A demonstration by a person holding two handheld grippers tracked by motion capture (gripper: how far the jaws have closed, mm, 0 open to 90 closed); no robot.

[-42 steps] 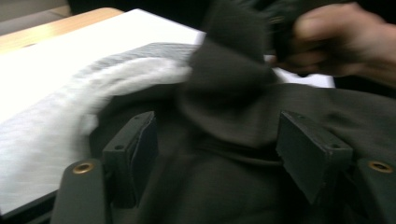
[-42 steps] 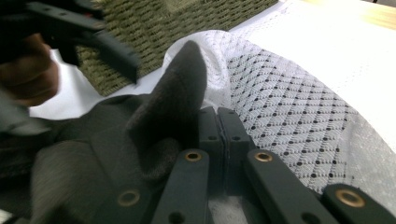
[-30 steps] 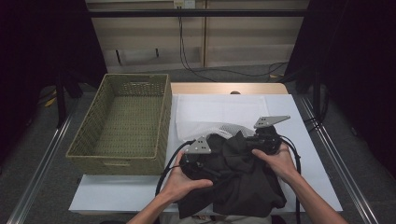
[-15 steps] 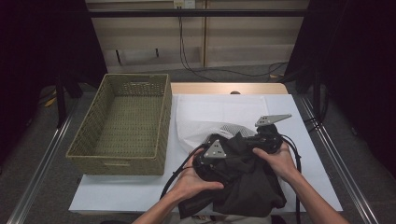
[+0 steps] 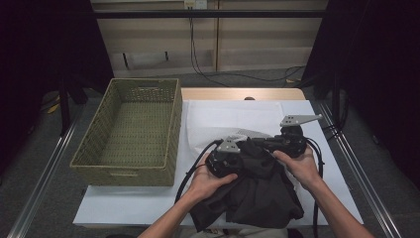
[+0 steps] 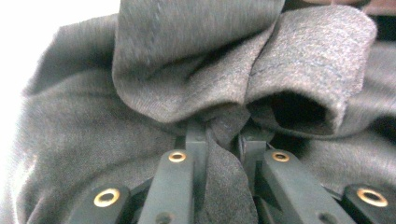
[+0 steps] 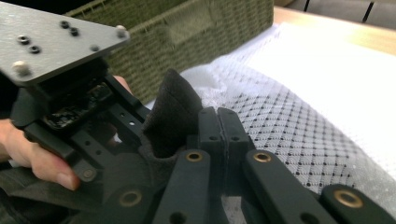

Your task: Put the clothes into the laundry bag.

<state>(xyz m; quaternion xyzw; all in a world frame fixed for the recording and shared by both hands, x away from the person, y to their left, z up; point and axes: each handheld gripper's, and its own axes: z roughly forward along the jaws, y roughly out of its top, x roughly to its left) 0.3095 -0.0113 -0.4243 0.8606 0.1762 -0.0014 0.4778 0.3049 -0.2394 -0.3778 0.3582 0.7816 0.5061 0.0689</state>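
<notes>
Left gripper view: both grippers' fingers pinch folds of soft, dark knit cloth (image 6: 196, 88).

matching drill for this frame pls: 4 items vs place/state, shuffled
Items:
1. dark garment
2. wicker basket
3. left claw
4. white mesh cloth

Place or state:
A. stands at the table's left side, nothing inside
B. shut on a fold of grey fabric
C. bunched at the near edge, between both hands
D. spread flat on the table, beyond the garment

Pairs: 1-C, 2-A, 3-B, 4-D
</notes>
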